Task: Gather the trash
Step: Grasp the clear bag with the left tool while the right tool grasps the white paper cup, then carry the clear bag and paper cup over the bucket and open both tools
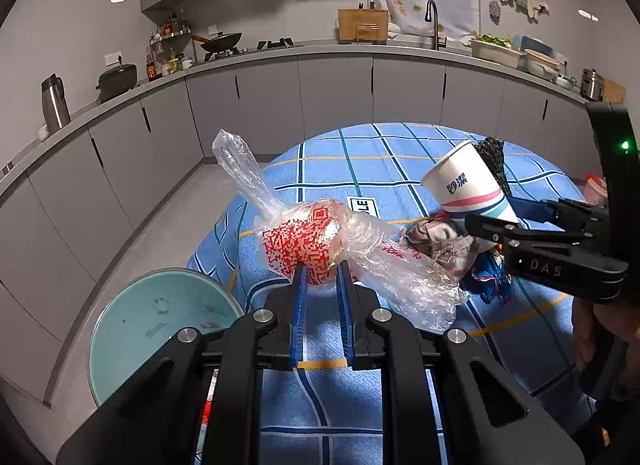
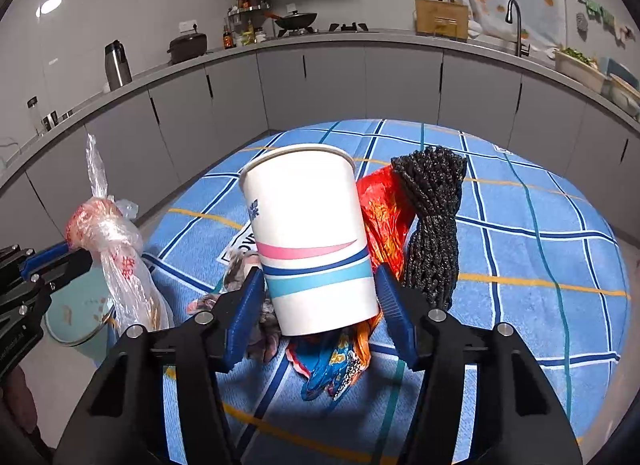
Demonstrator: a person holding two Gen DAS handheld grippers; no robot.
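My left gripper (image 1: 321, 265) is shut on a clear plastic bag with red print (image 1: 304, 241) and holds it above the blue checked tablecloth (image 1: 360, 153). The bag also shows in the right wrist view (image 2: 108, 237), held by the left gripper (image 2: 74, 255). My right gripper (image 2: 320, 281) is shut on a white paper cup with pink and blue stripes (image 2: 308, 233), upright and lifted over the table. The cup (image 1: 468, 185) and right gripper (image 1: 486, 225) show at the right of the left wrist view. A light green trash bin (image 1: 156, 325) stands on the floor left of the table.
Crumpled wrappers (image 2: 332, 361), a red-orange bag (image 2: 384, 217) and a black rope bundle (image 2: 434, 217) lie on the tablecloth (image 2: 520, 265). The bin shows low at left in the right wrist view (image 2: 76, 317). Grey cabinets and a counter (image 1: 320, 53) run behind.
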